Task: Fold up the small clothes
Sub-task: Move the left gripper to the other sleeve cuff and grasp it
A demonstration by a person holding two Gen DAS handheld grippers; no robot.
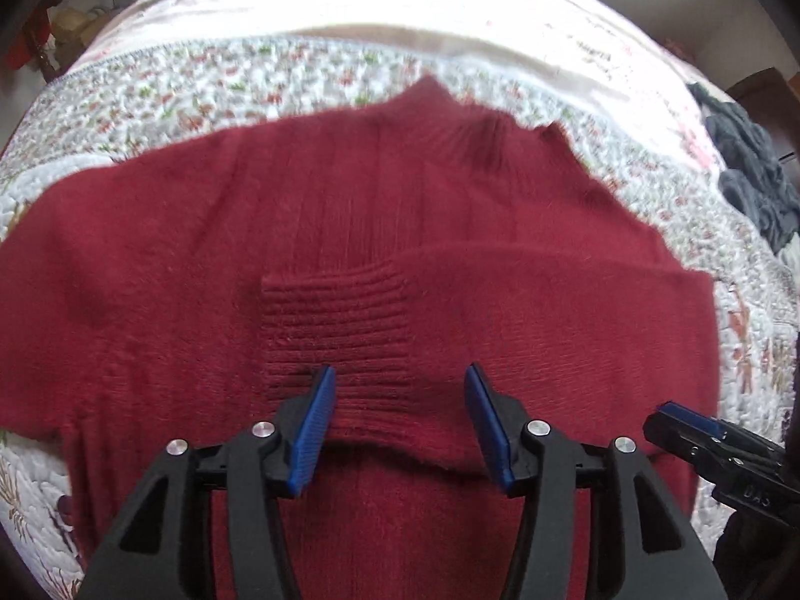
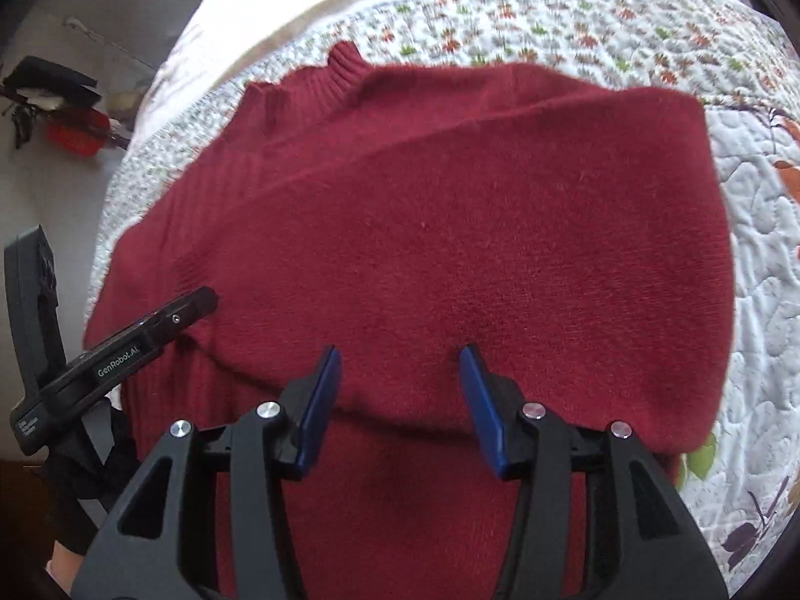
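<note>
A dark red knitted sweater [image 1: 350, 230] lies spread on a bed covered by a floral quilt [image 1: 225, 80], collar pointing away. At the left, one sleeve [image 1: 75, 275] stretches outward, unfolded. In the middle, the left gripper [image 1: 397, 425] hovers with its jaws apart, holding nothing, over the ribbed cuff [image 1: 340, 330] of the other sleeve, which is folded across the body. To the right, the right gripper [image 2: 400, 405] is likewise spread and empty above that folded panel. A dark garment [image 1: 750, 185] is heaped at the far right. The risk, as I judge it: the soft knit may bunch, or a pinch may catch both layers and drag the fold undone.
</note>
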